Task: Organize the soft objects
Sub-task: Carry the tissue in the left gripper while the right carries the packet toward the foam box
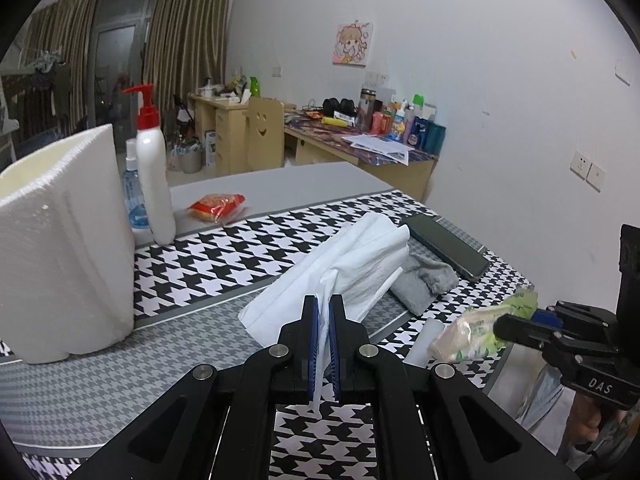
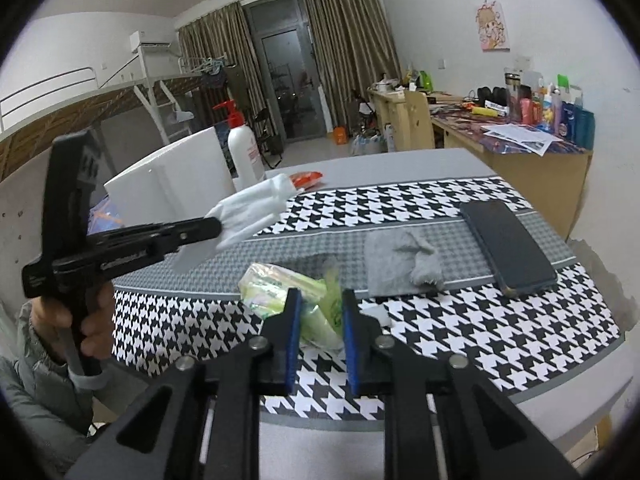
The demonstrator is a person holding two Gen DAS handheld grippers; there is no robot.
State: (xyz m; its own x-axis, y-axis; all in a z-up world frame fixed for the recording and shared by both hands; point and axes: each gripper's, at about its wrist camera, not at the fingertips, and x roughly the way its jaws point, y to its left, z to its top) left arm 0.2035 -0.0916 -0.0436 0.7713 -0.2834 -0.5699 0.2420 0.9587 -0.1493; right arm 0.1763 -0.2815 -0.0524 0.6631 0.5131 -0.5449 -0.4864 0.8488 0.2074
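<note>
Left wrist view: a crumpled white tissue (image 1: 340,268), thin and creased, is clamped between the blue pads of the left gripper (image 1: 324,304) and held above the houndstooth tablecloth (image 1: 224,256), its lower edge hidden by the jaws. A crinkly green-printed plastic packet (image 2: 288,288) is pinched by the right gripper (image 2: 320,312), partly covered by its fingers. A fuzzy grey sock (image 2: 404,266) lies beside a dark phone (image 2: 506,246).

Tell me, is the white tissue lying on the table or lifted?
Lifted. The left gripper is shut on the tissue; in the right wrist view it hangs in the air above the table.
</note>
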